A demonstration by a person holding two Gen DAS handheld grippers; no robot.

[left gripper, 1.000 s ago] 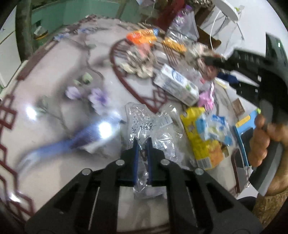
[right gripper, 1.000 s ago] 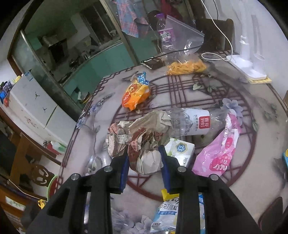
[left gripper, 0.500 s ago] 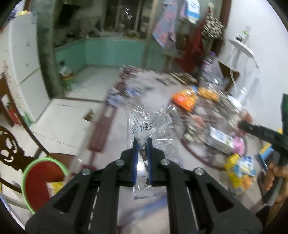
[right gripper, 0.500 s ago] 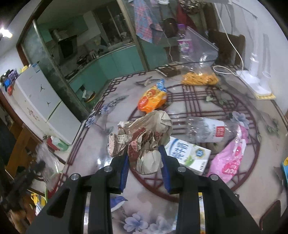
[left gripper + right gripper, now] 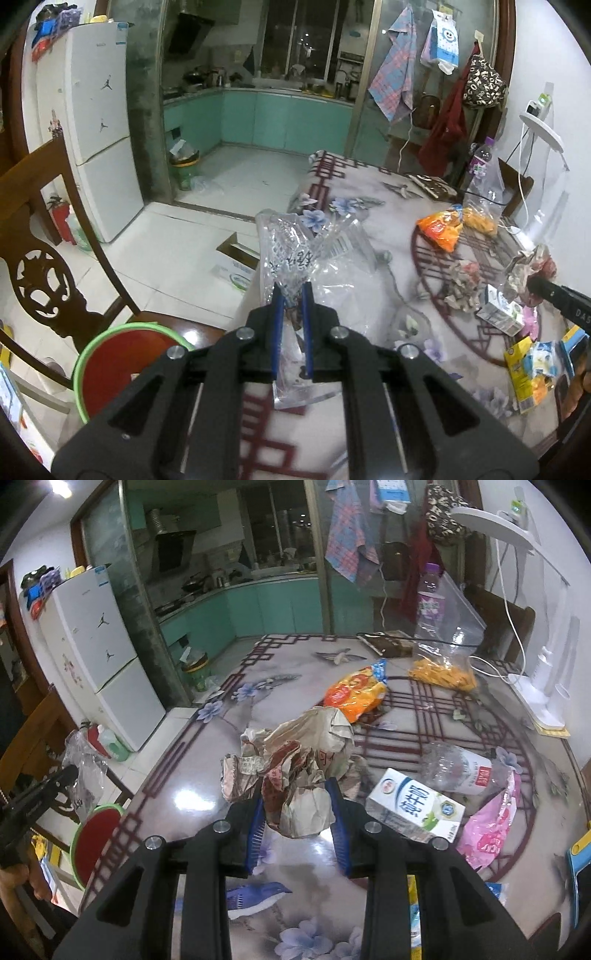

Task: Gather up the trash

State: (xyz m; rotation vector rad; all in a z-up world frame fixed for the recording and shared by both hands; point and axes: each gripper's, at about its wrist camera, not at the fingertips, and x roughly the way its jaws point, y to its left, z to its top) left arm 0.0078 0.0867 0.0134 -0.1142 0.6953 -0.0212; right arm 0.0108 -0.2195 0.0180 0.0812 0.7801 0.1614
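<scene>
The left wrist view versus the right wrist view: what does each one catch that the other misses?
Only the left wrist view shows the carved wooden chair back, the open cardboard box on the floor and the yellow snack packet.

Only the right wrist view shows the clear plastic bottle lying on the table and the white lamp base.

Both share the left gripper shut on a clear plastic bag, the right gripper shut on crumpled paper, the red basin with a green rim, the milk carton, the orange snack bag and the fridge.
</scene>
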